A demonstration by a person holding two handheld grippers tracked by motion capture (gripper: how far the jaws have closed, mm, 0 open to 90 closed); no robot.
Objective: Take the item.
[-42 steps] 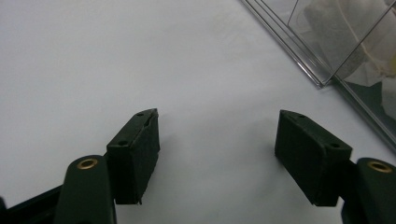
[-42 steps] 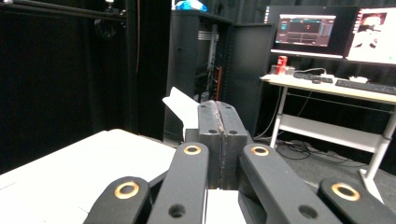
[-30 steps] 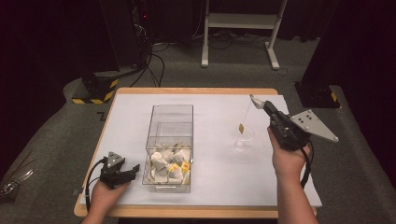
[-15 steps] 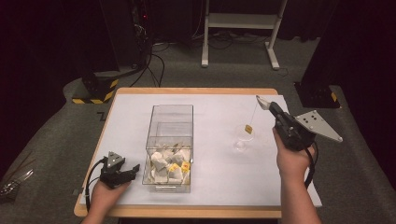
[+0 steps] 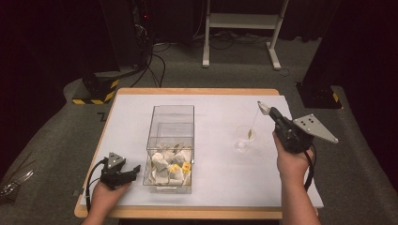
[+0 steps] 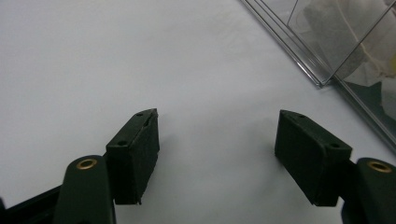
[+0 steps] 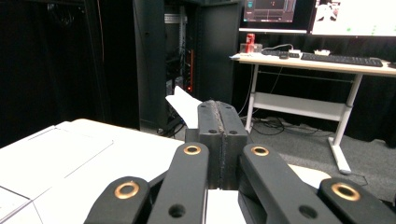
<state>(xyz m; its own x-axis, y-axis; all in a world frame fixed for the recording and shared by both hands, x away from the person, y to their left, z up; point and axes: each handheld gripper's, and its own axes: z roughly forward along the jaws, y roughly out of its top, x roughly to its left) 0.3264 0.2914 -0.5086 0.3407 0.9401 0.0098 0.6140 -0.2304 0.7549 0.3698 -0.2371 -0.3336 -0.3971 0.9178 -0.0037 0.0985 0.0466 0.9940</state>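
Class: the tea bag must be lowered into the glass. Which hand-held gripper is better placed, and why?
Right hand-held gripper: shut on the tag, tea bag dangling over the glass. Left hand-held gripper sits open beside the clear box.

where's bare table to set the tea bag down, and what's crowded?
Free: the white table behind the clear box and glass cup; the strip between box and cup; the front right corner. Crowded: front left, where the open left gripper sits beside the box.
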